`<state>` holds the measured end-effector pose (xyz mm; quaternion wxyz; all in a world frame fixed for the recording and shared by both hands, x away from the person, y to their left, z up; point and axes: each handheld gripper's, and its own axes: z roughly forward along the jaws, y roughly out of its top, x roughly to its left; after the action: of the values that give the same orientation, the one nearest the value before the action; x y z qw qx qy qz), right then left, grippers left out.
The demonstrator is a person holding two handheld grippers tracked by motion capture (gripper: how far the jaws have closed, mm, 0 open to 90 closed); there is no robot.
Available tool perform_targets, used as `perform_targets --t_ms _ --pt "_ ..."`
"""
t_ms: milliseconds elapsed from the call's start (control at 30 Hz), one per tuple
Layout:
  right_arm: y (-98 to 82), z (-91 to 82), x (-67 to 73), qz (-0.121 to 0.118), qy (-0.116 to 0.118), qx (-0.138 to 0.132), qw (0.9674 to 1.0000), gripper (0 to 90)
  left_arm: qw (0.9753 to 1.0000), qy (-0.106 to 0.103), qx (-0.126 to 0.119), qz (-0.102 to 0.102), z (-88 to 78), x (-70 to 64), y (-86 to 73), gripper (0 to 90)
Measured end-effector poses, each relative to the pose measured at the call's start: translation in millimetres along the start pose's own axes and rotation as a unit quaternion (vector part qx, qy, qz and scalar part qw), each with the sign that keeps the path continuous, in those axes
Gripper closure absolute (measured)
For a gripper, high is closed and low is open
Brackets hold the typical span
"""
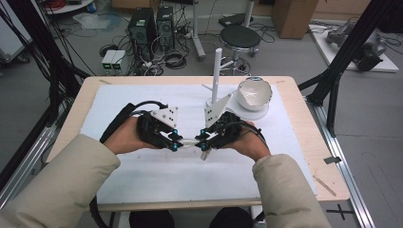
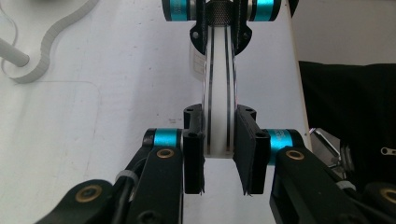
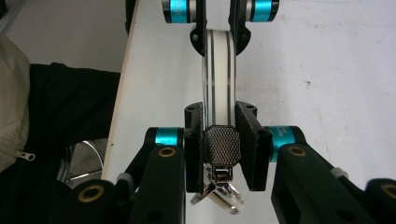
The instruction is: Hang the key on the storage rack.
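A short white strap (image 1: 189, 142) with two dark lines along it spans the gap between my two grippers, just above the white mat (image 1: 142, 175). In the left gripper view, my left gripper (image 2: 219, 154) is shut on one end of the strap (image 2: 218, 93), and the other gripper's jaws pinch the far end. In the right gripper view, my right gripper (image 3: 223, 149) is shut on the strap (image 3: 218, 70) at its black textured end piece (image 3: 222, 145). A metal clasp (image 3: 219, 191) hangs below that piece. The two grippers (image 1: 176, 141) (image 1: 203, 141) face each other tip to tip at the table's middle.
A white bowl (image 1: 254, 93) rests tilted on a white base with an upright post (image 1: 216, 71) at the back right of the mat. The wooden table edge (image 1: 328, 180) runs along the right. A stool, computers and cables stand on the floor beyond.
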<state>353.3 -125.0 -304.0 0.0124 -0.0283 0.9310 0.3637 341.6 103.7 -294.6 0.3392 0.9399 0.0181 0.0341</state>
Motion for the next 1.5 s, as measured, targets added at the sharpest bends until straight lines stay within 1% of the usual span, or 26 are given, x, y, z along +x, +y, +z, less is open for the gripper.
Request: perform_targets --t_ms 67,100,133,233,300,333,367,467,533,567,600,633,667,700,733,800,833,967,1033,1067,1133,1167,1300,1333,1467,1500 --pt "0.1 -0.1 -1.0 -0.005 -0.004 -0.004 1.0000 74.5 0.9999 0.003 -0.012 -0.002 -0.1 0.4 -3.4 74.2" --pt "0.3 -1.5 -0.4 -0.003 -0.009 -0.005 0.9999 74.6 0.9997 0.005 -0.025 0.006 -0.7 0.6 -6.3 74.0" --pt "-0.4 -4.0 -2.2 -0.001 -0.013 -0.021 0.9997 74.6 0.9990 0.010 -0.040 0.015 -2.0 0.7 -9.3 72.9" --pt "-4.9 -8.5 -7.0 0.015 -0.016 -0.029 0.9993 74.6 0.9953 0.043 -0.085 0.016 -9.6 2.3 -19.5 58.6" --pt "-9.2 -13.7 -11.4 0.033 -0.021 -0.041 0.9984 74.6 0.9927 0.067 -0.101 -0.002 -15.6 2.9 -27.8 51.2" --pt "-9.2 -13.7 -11.4 0.033 -0.021 -0.041 0.9984 74.6 0.9902 0.076 -0.116 -0.014 -17.9 2.7 -32.8 51.2" --pt "-11.2 -16.8 -13.5 0.042 -0.029 -0.050 0.9975 74.6 0.9883 0.082 -0.127 -0.021 -20.8 3.1 -38.0 46.6" --pt "-19.9 -27.1 -21.1 0.082 -0.052 -0.074 0.9926 74.6 0.9823 0.105 -0.148 -0.049 -27.2 1.0 -54.0 35.2" --pt "-27.1 -34.7 -27.9 0.110 -0.064 -0.096 0.9872 74.6 0.9758 0.113 -0.175 -0.068 -30.8 -2.3 -66.1 29.2" --pt "-33.7 -42.0 -33.9 0.142 -0.070 -0.123 0.9798 74.6 0.9721 0.118 -0.188 -0.076 -32.6 -4.5 -72.7 23.3" --pt "-36.5 -45.6 -36.6 0.151 -0.076 -0.133 0.9766 74.6 0.9678 0.124 -0.202 -0.085 -33.9 -7.0 -79.1 18.4" --pt "-36.5 -45.6 -36.6 0.151 -0.076 -0.133 0.9766 74.6 0.9629 0.128 -0.217 -0.097 -34.5 -9.7 -85.2 18.4" --pt "-41.2 -50.9 -42.4 0.169 -0.090 -0.150 0.9699 74.6 0.9584 0.133 -0.230 -0.105 -35.3 -12.4 -91.6 8.4" --pt "-41.2 -50.9 -42.4 0.169 -0.090 -0.150 0.9699 74.6 0.9548 0.135 -0.241 -0.109 -36.0 -14.8 -98.1 8.4" --pt "-43.5 -52.4 -45.5 0.175 -0.097 -0.156 0.9673 74.6 0.9512 0.142 -0.250 -0.111 -37.3 -17.7 -104.6 5.0" --pt "-47.2 -54.8 -51.8 0.193 -0.105 -0.155 0.9631 74.6 0.9446 0.152 -0.268 -0.114 -40.3 -23.2 -118.3 4.9" --pt "-48.3 -55.9 -54.7 0.197 -0.109 -0.155 0.9620 74.6 0.9416 0.160 -0.273 -0.116 -42.2 -25.8 -124.6 4.8" --pt "-51.8 -61.5 -67.4 0.210 -0.126 -0.151 0.9576 74.6 0.9254 0.188 -0.302 -0.130 -48.3 -35.2 -146.8 1.7" --pt "-52.4 -64.6 -72.9 0.217 -0.130 -0.149 0.9558 74.6 0.9204 0.198 -0.309 -0.135 -50.3 -39.5 -156.3 1.7" --pt "-52.8 -66.1 -75.3 0.216 -0.137 -0.146 0.9558 74.6 0.9197 0.202 -0.309 -0.134 -50.8 -41.4 -160.6 1.7" --pt "-53.8 -68.6 -80.2 0.223 -0.135 -0.143 0.9548 74.6 0.9169 0.213 -0.310 -0.135 -50.3 -44.6 -169.8 1.7" --pt "-54.3 -69.8 -82.8 0.223 -0.137 -0.140 0.9550 74.6 0.9142 0.214 -0.315 -0.139 -49.2 -45.7 -174.6 1.7" --pt "-59.5 -71.6 -93.9 0.240 -0.139 -0.140 0.9507 74.6 0.9048 0.226 -0.326 -0.154 -43.2 -49.9 -192.2 1.7" --pt "-61.0 -71.4 -96.7 0.242 -0.141 -0.140 0.9497 74.6 0.9011 0.232 -0.331 -0.156 -41.3 -52.3 -196.9 1.7" --pt "-68.9 -67.8 -107.8 0.259 -0.145 -0.141 0.9444 74.6 0.8899 0.245 -0.349 -0.163 -36.0 -58.8 -210.7 1.7" --pt "-69.9 -67.2 -108.9 0.265 -0.144 -0.139 0.9433 74.6 0.8846 0.249 -0.357 -0.168 -34.3 -60.7 -214.1 1.7"
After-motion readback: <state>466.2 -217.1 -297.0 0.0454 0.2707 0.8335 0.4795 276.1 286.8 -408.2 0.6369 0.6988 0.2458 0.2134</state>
